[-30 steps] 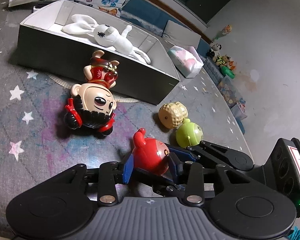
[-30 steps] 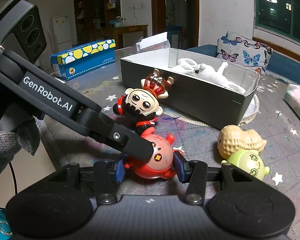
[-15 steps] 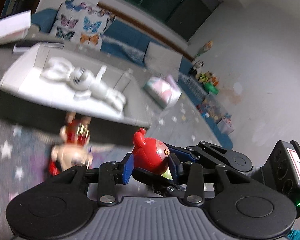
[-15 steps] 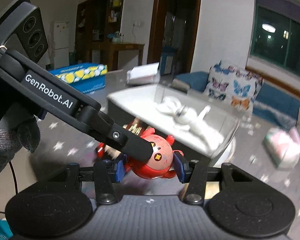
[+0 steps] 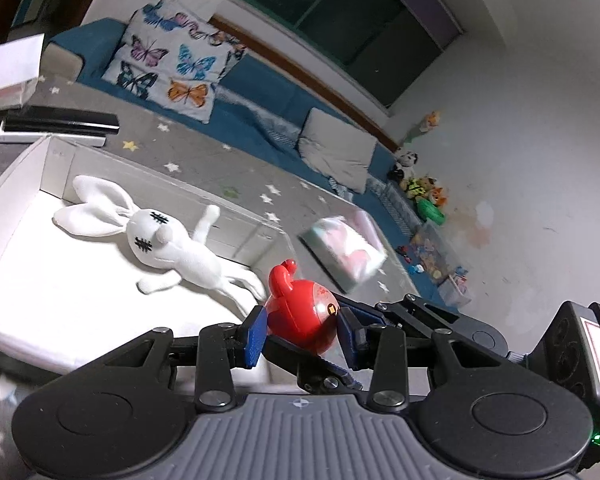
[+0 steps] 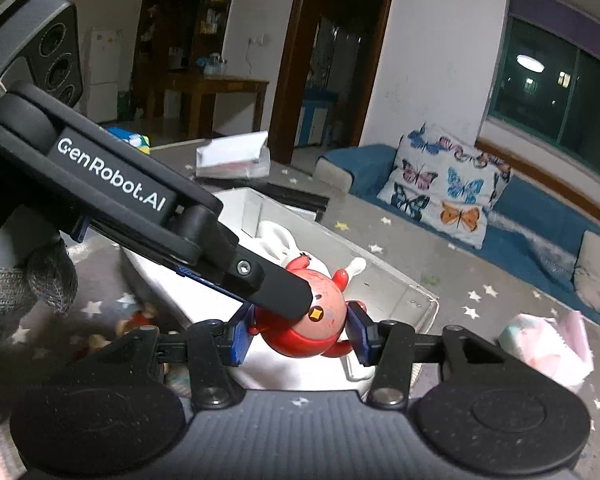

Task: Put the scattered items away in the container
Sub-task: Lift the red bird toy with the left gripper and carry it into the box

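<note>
Above the white box (image 5: 28,184), a red round-bodied toy figure (image 5: 300,320) is pinched from both sides at once: the left gripper (image 5: 302,330) and the right gripper (image 6: 298,334) each close their blue pads on it. Below it, inside the box, lies a white plush rabbit (image 5: 160,248). Beyond the box, a pastel tissue pack (image 5: 346,250) sits on the star-patterned grey tablecloth (image 5: 204,148).

- Left tool (image 5: 302,332): matte black linkages, blue pads, silver screws, ribbed grey housing.
- Right tool (image 6: 298,338): same build.
- White "GenRobot.AI" lettering; grey knit glove (image 6: 18,284).
</note>
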### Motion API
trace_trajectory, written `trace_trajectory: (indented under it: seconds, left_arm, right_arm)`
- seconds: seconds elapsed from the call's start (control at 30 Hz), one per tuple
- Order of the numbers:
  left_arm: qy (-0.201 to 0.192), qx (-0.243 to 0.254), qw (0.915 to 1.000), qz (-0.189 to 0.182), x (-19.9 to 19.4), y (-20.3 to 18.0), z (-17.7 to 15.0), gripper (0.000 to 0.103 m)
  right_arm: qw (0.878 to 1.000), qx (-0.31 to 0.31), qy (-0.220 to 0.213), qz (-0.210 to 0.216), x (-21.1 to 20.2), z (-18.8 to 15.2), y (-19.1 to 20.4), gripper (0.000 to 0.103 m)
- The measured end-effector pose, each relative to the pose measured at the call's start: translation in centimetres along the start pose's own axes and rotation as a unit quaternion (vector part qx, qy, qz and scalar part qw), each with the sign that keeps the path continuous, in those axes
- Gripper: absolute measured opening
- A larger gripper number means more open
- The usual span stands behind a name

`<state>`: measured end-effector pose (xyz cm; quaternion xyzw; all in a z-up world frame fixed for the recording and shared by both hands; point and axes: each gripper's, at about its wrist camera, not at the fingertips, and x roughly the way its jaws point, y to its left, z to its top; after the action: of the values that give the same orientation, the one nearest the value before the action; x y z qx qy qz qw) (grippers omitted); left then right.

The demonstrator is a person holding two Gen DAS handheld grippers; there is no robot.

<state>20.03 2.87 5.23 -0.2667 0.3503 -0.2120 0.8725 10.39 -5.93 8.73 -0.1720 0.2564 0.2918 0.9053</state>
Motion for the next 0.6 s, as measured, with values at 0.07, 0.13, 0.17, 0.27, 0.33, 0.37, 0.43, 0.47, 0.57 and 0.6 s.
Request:
trace_trajectory:
  seconds: [0.07, 0.13, 0.17, 0.27, 0.33, 0.37, 0.43, 0.47, 0.57, 0.6]
  left_arm:
    - [0.008, -0.016, 0.9998, 0.004, 1.0, 1.1, 0.6, 0.041]
    - [0.016, -0.027, 0.9995, 0.009, 2.0, 1.9, 0.8, 0.04]
    - [0.019, -0.03, 0.9993, 0.013, 2.4, 2.2, 0.9, 0.04]
    - [0.029, -0.04, 0.9985, 0.023, 3.5, 3.1, 1.1, 0.039]
    - [0.035, -0.049, 0.9979, 0.025, 4.1, 3.6, 1.1, 0.039]
    - [0.039, -0.054, 0.9974, 0.026, 4.4, 3.8, 1.2, 0.039]
    - [0.045, -0.062, 0.9967, 0.026, 4.8, 4.1, 1.4, 0.039]
    - [0.047, -0.065, 0.9965, 0.026, 5.0, 4.3, 1.4, 0.039]
    - [0.053, -0.066, 0.9959, 0.03, 5.5, 4.3, 1.6, 0.039]
    - [0.056, -0.068, 0.9956, 0.032, 5.7, 4.3, 1.6, 0.039]
  right_arm:
    - [1.0, 0.002, 0.012, 0.009, 1.5, 0.1, -0.5, 0.049]
    - [1.0, 0.001, 0.026, 0.016, 2.9, 0.1, -0.7, 0.049]
    - [0.999, 0.0, 0.032, 0.018, 3.5, 0.1, -0.8, 0.049]
    - [0.998, -0.001, 0.054, 0.025, 5.5, -0.2, -1.2, 0.049]
    - [0.998, -0.006, 0.064, 0.027, 6.4, -0.4, -1.3, 0.049]
    - [0.997, -0.009, 0.069, 0.027, 6.8, -0.6, -1.3, 0.049]
    - [0.996, -0.014, 0.079, 0.027, 7.4, -0.6, -1.4, 0.049]
    - [0.996, -0.012, 0.084, 0.03, 7.6, -0.6, -1.5, 0.049]
    - [0.995, -0.009, 0.097, 0.033, 8.3, -0.6, -2.1, 0.049]
    - [0.994, -0.01, 0.102, 0.034, 8.5, -0.6, -2.1, 0.049]
